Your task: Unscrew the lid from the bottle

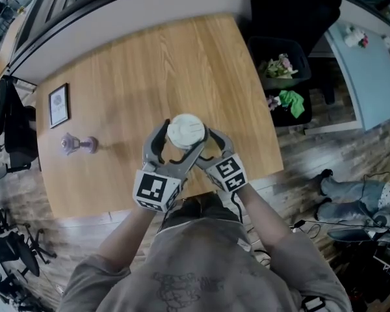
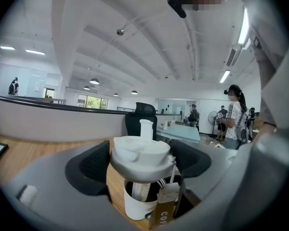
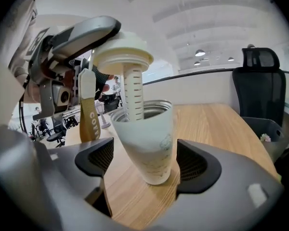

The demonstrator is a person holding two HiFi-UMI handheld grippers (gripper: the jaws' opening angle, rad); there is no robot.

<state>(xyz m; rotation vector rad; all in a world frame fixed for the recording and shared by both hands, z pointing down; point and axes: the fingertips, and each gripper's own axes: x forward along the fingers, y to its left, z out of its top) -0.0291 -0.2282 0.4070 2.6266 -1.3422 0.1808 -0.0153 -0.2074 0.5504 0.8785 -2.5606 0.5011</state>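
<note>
- You wear a grey short-sleeved T-shirt (image 1: 201,265) with a faint line drawing across the chest.
- Your left gripper (image 2: 143,163) has a smooth grey shell, and its curved jaws are lined with black ribbed pads (image 2: 93,165).
- Your right gripper (image 3: 144,165) is built alike, grey with black ribbed lining.
- Each gripper carries a cube of black-and-white square markers: the left marker cube (image 1: 157,189) and the right marker cube (image 1: 229,173).
</note>
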